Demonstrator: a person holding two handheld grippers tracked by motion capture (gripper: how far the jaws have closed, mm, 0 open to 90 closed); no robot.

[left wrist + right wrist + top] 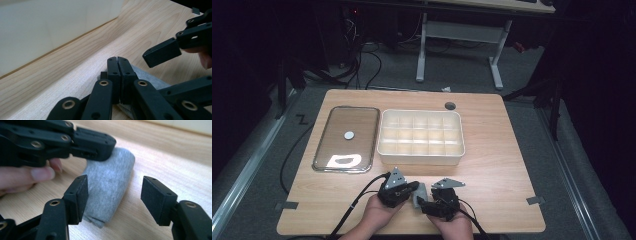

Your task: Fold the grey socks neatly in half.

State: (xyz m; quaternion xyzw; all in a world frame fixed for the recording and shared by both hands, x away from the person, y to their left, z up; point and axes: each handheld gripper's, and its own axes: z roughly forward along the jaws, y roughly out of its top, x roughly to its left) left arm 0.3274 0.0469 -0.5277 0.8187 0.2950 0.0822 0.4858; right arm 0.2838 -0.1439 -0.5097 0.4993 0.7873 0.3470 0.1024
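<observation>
Here the rolled grey cloth (420, 193) lies on the counter (492, 165) near its front edge, between the two grippers and in front of the white compartment box (420, 137). The left gripper (117, 75) has its fingers (113, 72) clenched flat against each other, their tips resting on top of the roll; whether any fabric is pinched between them I cannot tell. In the right gripper view that same pair of fingers presses on the far end of the grey cloth (108, 182). The right gripper (113, 196) is spread wide, with one finger (79, 197) just beside the near end of the roll and the other finger well apart from it over bare wood. From above, the roll's long axis runs roughly front to back across the counter, one end pointing toward the box, the other toward the person. A glass lid (346, 139) sits left of the box
</observation>
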